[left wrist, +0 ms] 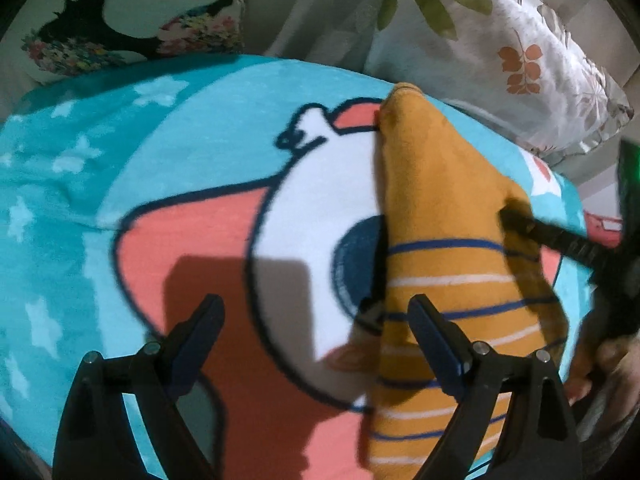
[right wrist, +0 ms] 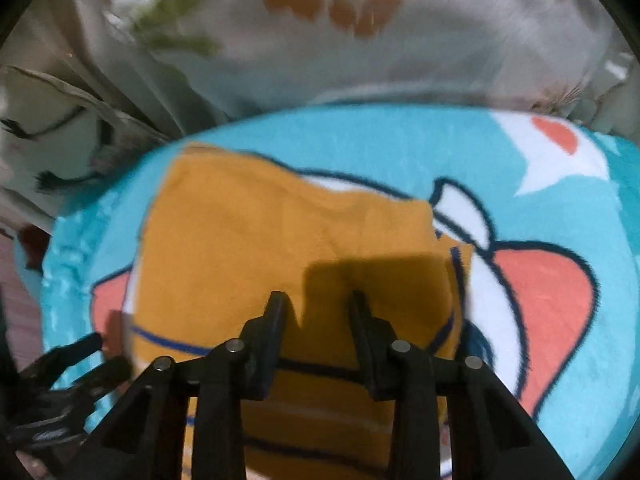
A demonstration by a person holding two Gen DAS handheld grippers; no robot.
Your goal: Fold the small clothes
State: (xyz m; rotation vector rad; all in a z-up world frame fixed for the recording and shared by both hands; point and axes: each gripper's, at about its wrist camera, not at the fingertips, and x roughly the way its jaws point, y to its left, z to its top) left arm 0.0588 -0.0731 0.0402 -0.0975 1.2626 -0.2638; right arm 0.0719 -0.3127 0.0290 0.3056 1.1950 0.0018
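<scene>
Garment: we find one small mustard-yellow garment [left wrist: 436,216] with blue and white stripes lying on the bed, spread over the cartoon figure printed on the blanket. In the right wrist view its plain upper part [right wrist: 256,232] lies flat, reaching toward the far edge of the bed below the pillows.

Bed covering: a turquoise blanket [left wrist: 72,184] with pale stars and a white, coral and navy cartoon print carries the garment.

Left tongs [left wrist: 316,312]: we record the jaws standing wide apart, nothing between them. One finger is over the bare blanket, the other over the striped part of the garment; whether it touches the cloth we cannot tell.

Right tongs [right wrist: 318,300]: jaws part-way closed with a clear gap, held over the plain part of the garment. The view is blurred; we see no cloth pinched between the pads. In the left wrist view one black finger [left wrist: 560,236] lies across the garment's right side.

Far edge of bed: a white pillow with leaf print [left wrist: 516,52] and a floral cushion [left wrist: 76,50] stand behind the blanket.

Person: a hand [left wrist: 600,364] shows at the right margin of the left wrist view.
</scene>
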